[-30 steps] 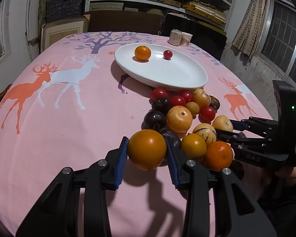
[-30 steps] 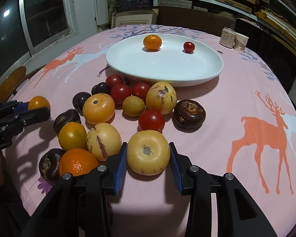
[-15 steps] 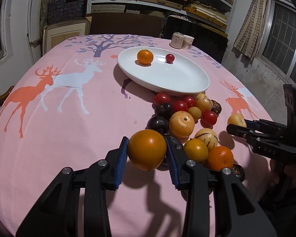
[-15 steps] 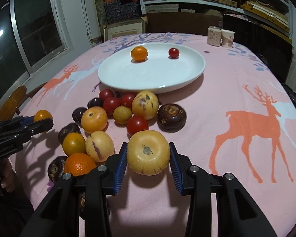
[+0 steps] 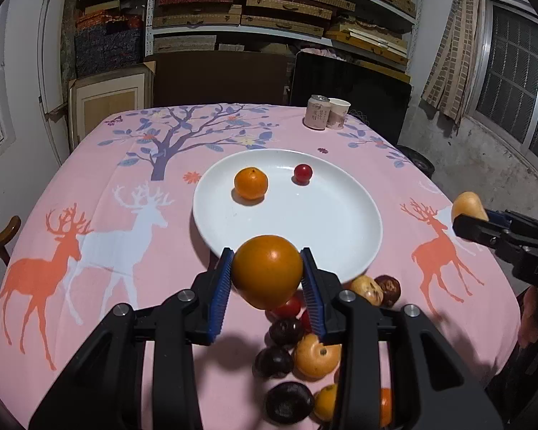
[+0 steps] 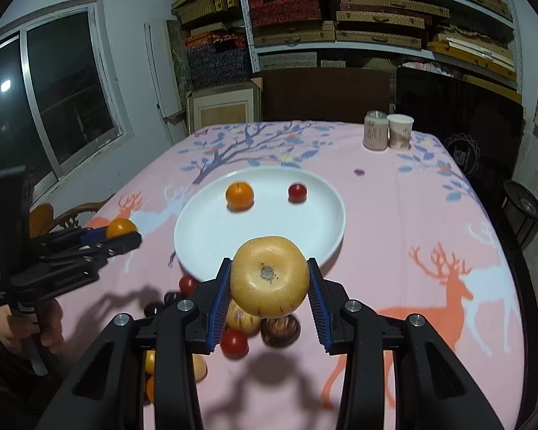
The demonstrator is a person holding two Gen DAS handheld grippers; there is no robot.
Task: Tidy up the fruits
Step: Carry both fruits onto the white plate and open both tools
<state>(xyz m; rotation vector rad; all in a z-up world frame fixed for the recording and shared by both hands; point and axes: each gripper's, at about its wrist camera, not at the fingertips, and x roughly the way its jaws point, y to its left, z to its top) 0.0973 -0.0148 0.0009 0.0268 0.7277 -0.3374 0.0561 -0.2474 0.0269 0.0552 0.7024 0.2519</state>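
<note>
Left gripper clenches a smooth, firm orange at its widest girth; right gripper likewise squeezes a round yellow fruit, both probably roll-prone.

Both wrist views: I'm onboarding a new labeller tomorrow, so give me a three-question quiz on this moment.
1. True or false: the round white plate holds three fruits.
2. Multiple choice: the left gripper is shut on A) a smooth orange fruit B) a dark purple plum C) nothing.
3. Fill in: the right gripper grips a pale yellow ____ fruit.

Key:
1. False: only a small orange citrus and a small red fruit lie on it.
2. A.
3. Round.
</note>
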